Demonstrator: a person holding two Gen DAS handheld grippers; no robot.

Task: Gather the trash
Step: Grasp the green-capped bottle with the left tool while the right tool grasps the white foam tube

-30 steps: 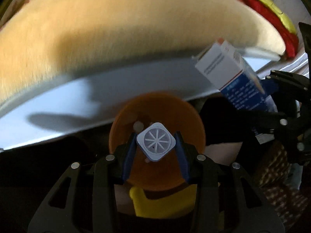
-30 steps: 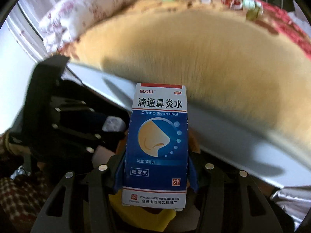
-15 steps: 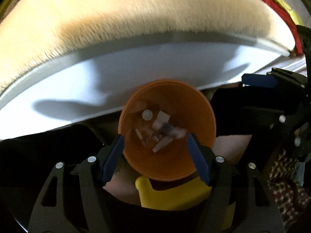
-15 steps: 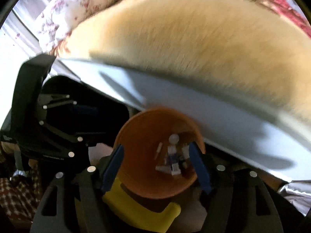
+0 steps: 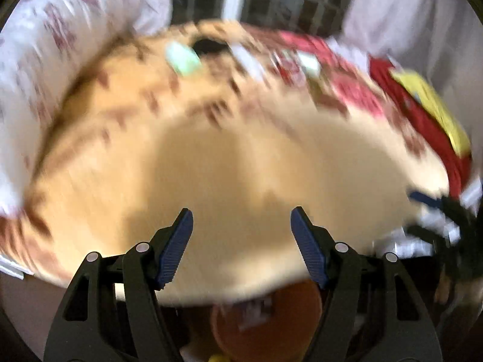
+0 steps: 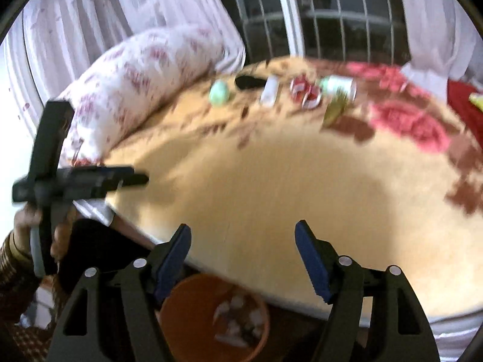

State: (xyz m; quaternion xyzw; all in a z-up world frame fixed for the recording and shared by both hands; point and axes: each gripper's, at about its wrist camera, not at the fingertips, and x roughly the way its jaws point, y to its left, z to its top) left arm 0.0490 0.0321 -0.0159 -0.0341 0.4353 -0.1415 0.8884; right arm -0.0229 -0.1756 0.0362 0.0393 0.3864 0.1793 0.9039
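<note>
Both grippers are now seen empty and spread wide, where 1 second ago the left gripper was closed on a small white cap and the right gripper on a blue medicine box; half a second ago both items were already lying in the orange bin. The bin has since slid to the bottom edge of each frame, and the views are swung up onto the tan blanket, so a return to the bed for more trash is judged to be under way. Remaining litter is seen in the upper centre of the right wrist view: a pale green object, a white tube, a red-and-white wrapper and a green-labelled bottle. Motion blur prevents closer identification of these.
</note>
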